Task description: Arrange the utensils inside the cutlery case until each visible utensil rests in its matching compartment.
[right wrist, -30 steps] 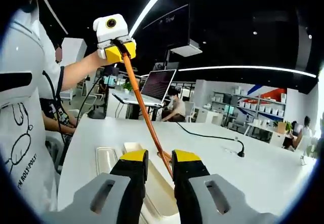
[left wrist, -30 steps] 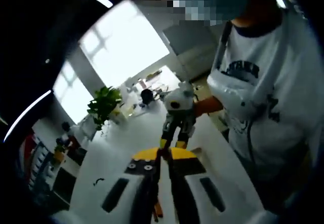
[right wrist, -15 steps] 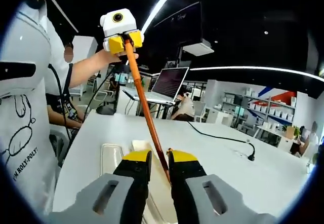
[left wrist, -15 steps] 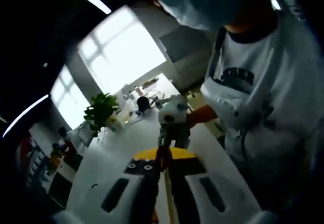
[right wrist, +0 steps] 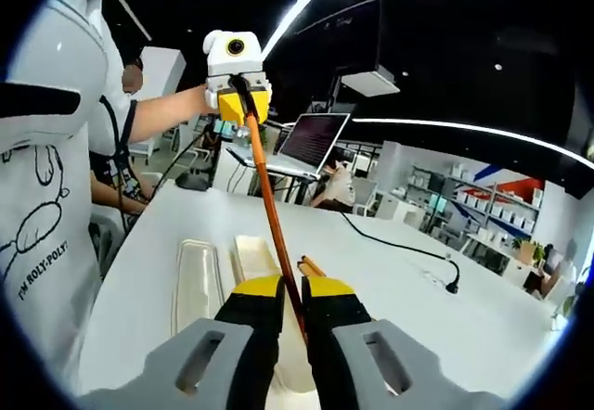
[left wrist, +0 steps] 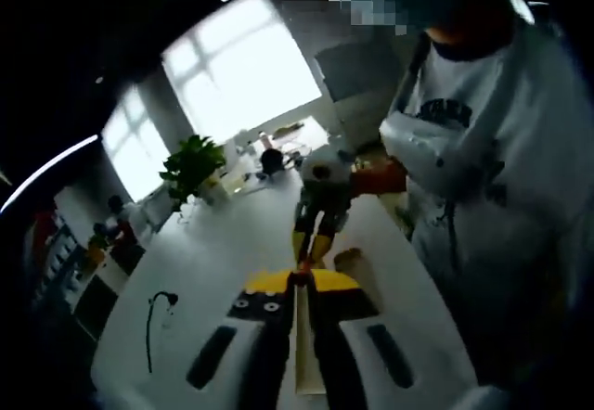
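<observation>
Two grippers, left gripper [right wrist: 238, 90] and right gripper [right wrist: 293, 291], jaws clamped on one orange chopstick [right wrist: 270, 211], lower end hidden.

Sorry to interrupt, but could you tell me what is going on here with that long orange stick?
A person is holding a pair of tongs in each hand, and both are closed on the same orange chopstick, one at each end. The left tongs grip the raised far end, while the right tongs clamp the near end. The stick slants above the open cutlery case on the white table. More orange sticks lie beside the case.
</observation>
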Available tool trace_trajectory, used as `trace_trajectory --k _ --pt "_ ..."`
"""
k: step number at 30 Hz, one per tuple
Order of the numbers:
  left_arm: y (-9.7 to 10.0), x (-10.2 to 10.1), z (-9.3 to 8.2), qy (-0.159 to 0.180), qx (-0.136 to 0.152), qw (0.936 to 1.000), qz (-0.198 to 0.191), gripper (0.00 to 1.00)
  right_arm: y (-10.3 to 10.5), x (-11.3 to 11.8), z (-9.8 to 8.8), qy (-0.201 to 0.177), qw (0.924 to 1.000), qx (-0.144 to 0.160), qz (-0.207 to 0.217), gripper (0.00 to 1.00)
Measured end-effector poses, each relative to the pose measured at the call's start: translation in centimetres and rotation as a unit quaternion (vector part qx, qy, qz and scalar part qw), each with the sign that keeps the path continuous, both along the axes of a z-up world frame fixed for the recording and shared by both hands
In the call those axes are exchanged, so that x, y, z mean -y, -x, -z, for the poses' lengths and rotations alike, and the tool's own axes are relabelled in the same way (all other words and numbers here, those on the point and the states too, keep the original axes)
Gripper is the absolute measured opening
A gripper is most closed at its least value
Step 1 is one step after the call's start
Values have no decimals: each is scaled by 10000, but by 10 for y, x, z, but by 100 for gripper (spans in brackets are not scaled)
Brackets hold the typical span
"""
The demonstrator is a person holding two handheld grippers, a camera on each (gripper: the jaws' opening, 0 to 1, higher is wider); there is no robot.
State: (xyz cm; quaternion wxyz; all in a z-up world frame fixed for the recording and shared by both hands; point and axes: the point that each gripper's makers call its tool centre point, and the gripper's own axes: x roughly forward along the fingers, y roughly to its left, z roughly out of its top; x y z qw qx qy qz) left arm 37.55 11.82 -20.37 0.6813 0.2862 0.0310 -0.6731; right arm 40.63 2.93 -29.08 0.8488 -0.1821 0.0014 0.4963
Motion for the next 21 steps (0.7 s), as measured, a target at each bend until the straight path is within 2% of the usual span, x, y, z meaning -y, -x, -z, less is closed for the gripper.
trace_trajectory --k 2,3,6,8,10,11,14,18,21 --pt "-9 -4 12 -71 13 9999 -115 5 -3 -2 12 178 9998 -107 13 7" --pt "-12 -9 24 -249 -82 9995 -161 5 -4 -3 15 241 9996 -138 9 7" --pt "-20 -13 40 -350 -160 9990 -228 5 -8 -7 29 502 9984 -244 25 7" --pt "-26 -17 47 -368 -241 9986 -300 6 -11 -7 29 501 9984 -242 44 7" --pt "-21 -13 43 -265 -337 9985 -329 6 -14 -6 29 478 9983 -318 68 7" --pt "-26 -22 50 -276 -375 9983 -352 6 -15 -7 29 492 9981 -351 70 7" --pt "-36 -30 62 -329 -439 9977 -392 6 -14 -7 31 687 9972 -278 83 7" --pt "-37 -32 70 -314 -500 9972 -460 6 -12 -7 18 795 9967 -149 32 7" --pt "-38 -34 73 -255 -523 9967 -573 6 -10 -14 11 721 9971 -202 -121 7"
